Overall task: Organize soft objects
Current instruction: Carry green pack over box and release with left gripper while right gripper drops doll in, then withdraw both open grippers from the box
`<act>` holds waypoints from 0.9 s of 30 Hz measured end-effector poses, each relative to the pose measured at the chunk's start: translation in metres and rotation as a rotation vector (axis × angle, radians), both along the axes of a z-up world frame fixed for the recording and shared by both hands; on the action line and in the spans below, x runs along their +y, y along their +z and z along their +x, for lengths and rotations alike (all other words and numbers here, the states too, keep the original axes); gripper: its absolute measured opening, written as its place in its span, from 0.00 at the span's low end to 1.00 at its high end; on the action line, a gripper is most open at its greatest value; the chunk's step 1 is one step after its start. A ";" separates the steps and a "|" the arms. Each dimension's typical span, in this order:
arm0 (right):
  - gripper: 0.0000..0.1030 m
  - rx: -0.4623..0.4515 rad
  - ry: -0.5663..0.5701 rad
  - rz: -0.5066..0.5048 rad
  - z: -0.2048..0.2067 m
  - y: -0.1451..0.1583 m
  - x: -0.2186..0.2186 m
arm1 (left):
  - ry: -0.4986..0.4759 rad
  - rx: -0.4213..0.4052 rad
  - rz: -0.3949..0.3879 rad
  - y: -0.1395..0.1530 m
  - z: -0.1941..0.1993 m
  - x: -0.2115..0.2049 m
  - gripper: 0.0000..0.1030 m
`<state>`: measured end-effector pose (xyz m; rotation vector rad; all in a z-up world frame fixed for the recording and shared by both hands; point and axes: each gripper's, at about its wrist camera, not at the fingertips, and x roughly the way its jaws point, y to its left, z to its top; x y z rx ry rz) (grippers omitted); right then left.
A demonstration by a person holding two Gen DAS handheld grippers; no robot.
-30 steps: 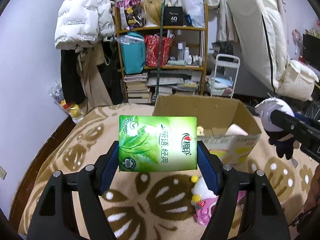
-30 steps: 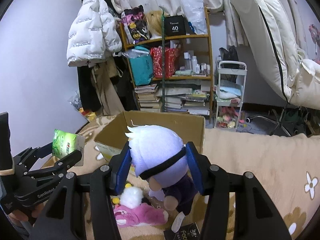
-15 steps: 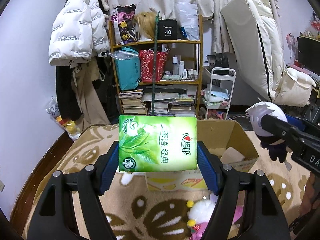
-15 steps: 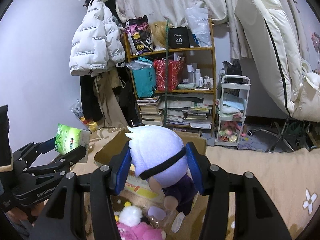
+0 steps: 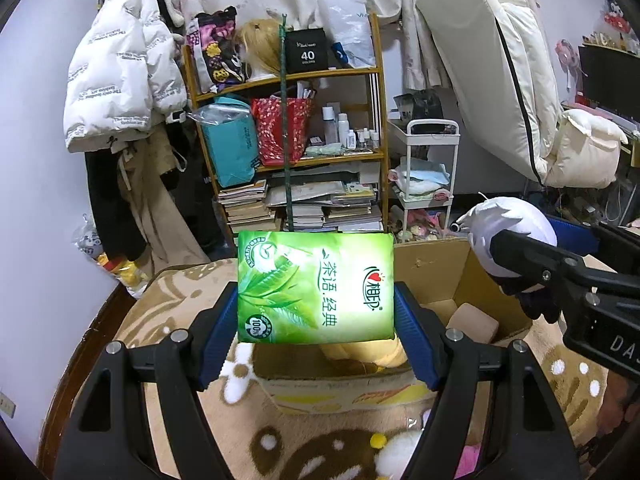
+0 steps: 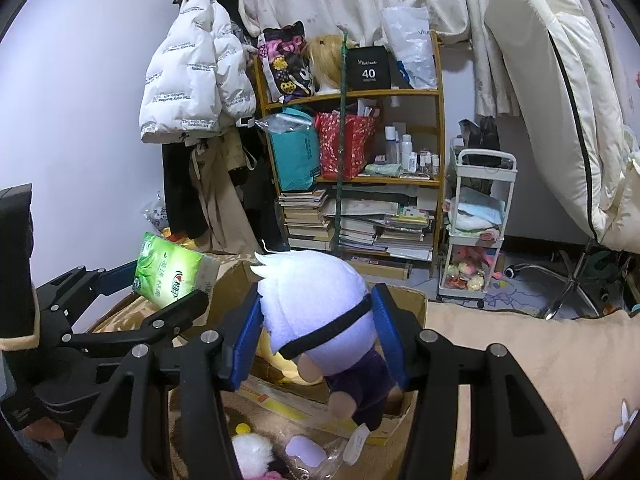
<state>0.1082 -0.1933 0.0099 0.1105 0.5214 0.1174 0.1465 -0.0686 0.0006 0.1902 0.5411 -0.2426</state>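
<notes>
While we carry both loads over cardboard box [image 5: 436, 268] at frame centre: left gripper [image 5: 316, 320] clamps tissue pack [image 5: 314, 286], right gripper [image 6: 316, 340] squeezes white-haired doll [image 6: 320, 308]. Next, we judge: lower, release inside box.

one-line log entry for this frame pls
left gripper: shut on tissue pack | right gripper: shut on plush doll | both over cardboard box

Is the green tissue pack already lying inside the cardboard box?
No, the green plastic tissue pack is held up between the left claw's blue pads, above the open brown cardboard box.
</notes>
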 end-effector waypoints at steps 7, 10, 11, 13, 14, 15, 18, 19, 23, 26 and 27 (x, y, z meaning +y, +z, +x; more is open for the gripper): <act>0.55 0.028 -0.012 0.038 0.011 -0.015 -0.013 | -0.007 0.035 -0.007 -0.019 0.016 -0.007 0.71; 0.55 0.045 -0.022 0.073 0.016 -0.023 -0.020 | -0.003 0.036 -0.001 -0.026 0.019 -0.009 0.71; 0.55 0.052 -0.026 0.085 0.017 -0.025 -0.023 | -0.009 0.041 0.005 -0.028 0.020 -0.010 0.71; 0.55 0.062 -0.029 0.100 0.020 -0.030 -0.027 | -0.015 0.048 0.015 -0.033 0.023 -0.013 0.71; 0.55 0.068 -0.031 0.110 0.021 -0.033 -0.029 | -0.016 0.050 0.015 -0.034 0.023 -0.013 0.71; 0.55 0.071 -0.030 0.120 0.022 -0.034 -0.030 | -0.017 0.055 0.013 -0.035 0.024 -0.014 0.71; 0.55 0.078 -0.022 0.153 0.025 -0.038 -0.034 | -0.018 0.071 -0.003 -0.038 0.028 -0.013 0.71; 0.56 0.079 -0.020 0.154 0.025 -0.039 -0.034 | -0.018 0.077 -0.007 -0.039 0.029 -0.012 0.71; 0.56 0.082 -0.019 0.160 0.026 -0.040 -0.034 | -0.012 0.083 -0.007 -0.041 0.030 -0.011 0.76; 0.58 0.090 -0.014 0.165 0.026 -0.041 -0.034 | -0.007 0.059 -0.013 -0.038 0.027 -0.009 0.88; 0.59 0.094 -0.015 0.169 0.026 -0.041 -0.034 | -0.007 0.052 -0.013 -0.036 0.026 -0.008 0.88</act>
